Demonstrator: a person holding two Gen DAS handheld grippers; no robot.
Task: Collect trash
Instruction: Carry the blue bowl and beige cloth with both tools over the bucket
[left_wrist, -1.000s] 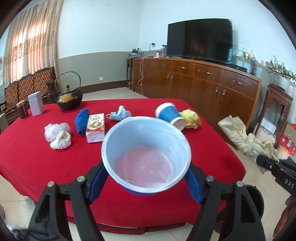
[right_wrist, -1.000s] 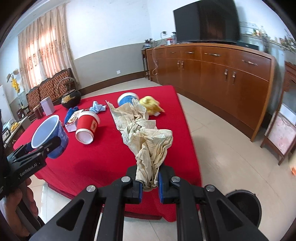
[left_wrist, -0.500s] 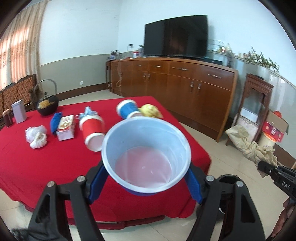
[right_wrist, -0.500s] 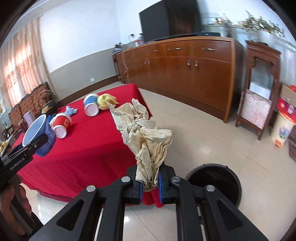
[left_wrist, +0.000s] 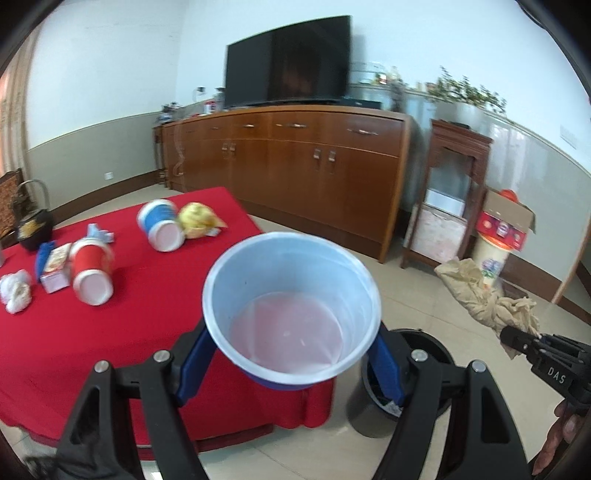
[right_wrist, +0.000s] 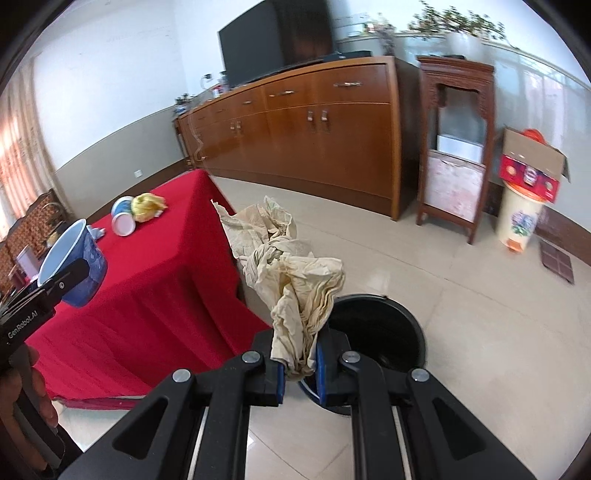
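Our left hand-held gripper (left_wrist: 291, 354) is spread wide around a blue paper cup (left_wrist: 291, 306), blue pads pressing its sides at 9 and 3 o'clock. The cup sits upright with its mouth facing the camera and nothing in it, held off the corner of the red worktop (left_wrist: 110, 325). Our right hand-held gripper (right_wrist: 298, 373) is nearly pressed together, pinching a crumpled beige paper wad (right_wrist: 295, 266) that sticks up and away from the fingers. In the right wrist view the black trash bin (right_wrist: 384, 328) is on the floor just beyond the fingertips, at about 1 o'clock from the wad's pinched end. In the left wrist view that bin (left_wrist: 424, 343) peeks out right behind the cup at 3 o'clock. On the worktop lie a red cup (left_wrist: 91, 271) and another blue cup (left_wrist: 161, 225), both tipped over, with a yellow wrapper (left_wrist: 197, 220) touching the blue one. Both arms reach forward, roughly level.
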